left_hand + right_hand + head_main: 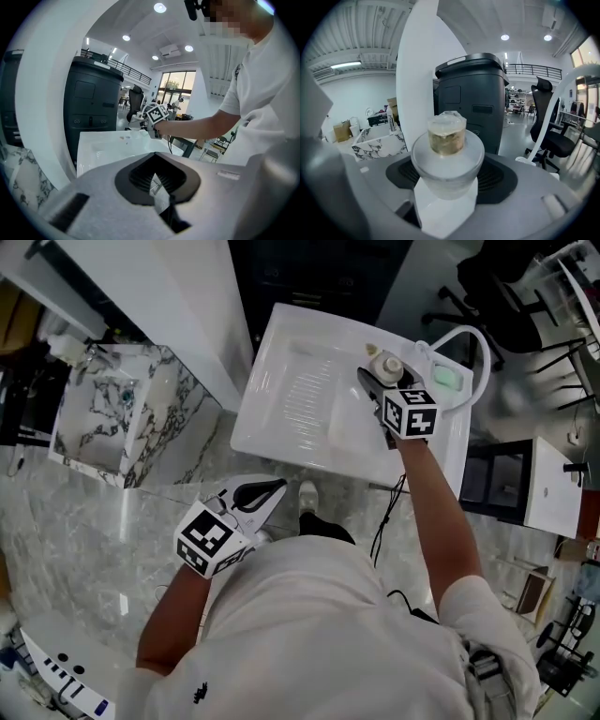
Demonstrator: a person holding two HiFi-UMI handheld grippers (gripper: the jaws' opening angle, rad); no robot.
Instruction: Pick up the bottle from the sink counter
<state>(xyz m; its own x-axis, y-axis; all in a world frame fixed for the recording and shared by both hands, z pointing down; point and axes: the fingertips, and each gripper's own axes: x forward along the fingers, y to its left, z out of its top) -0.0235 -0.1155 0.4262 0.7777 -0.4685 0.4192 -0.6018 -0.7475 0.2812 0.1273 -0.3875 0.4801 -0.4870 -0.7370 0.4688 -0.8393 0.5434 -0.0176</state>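
A person looks down at a white sink [281, 399] and holds a gripper in each hand. The right gripper [373, 381] reaches out over the sink's right-hand counter, and a short frosted-glass bottle [447, 154] stands between its jaws. The jaws are spread wide, and the black pads on either side meet the bottle's rounded body and grip it. The bottle is upright. Its long axis runs vertically, crosswise to the direction the jaws reach, with a gold neck and clear cap pointing straight up above them. The base points down toward the white counter surface seen below the jaws. Whether the base touches the counter cannot be told. Beyond the jaw tips stands a tall dark cabinet [471, 93].

The left gripper [267, 495] is held low near the person's body, well apart from the bottle. Its jaws are drawn almost together, leaving only a thin slit with nothing in it.
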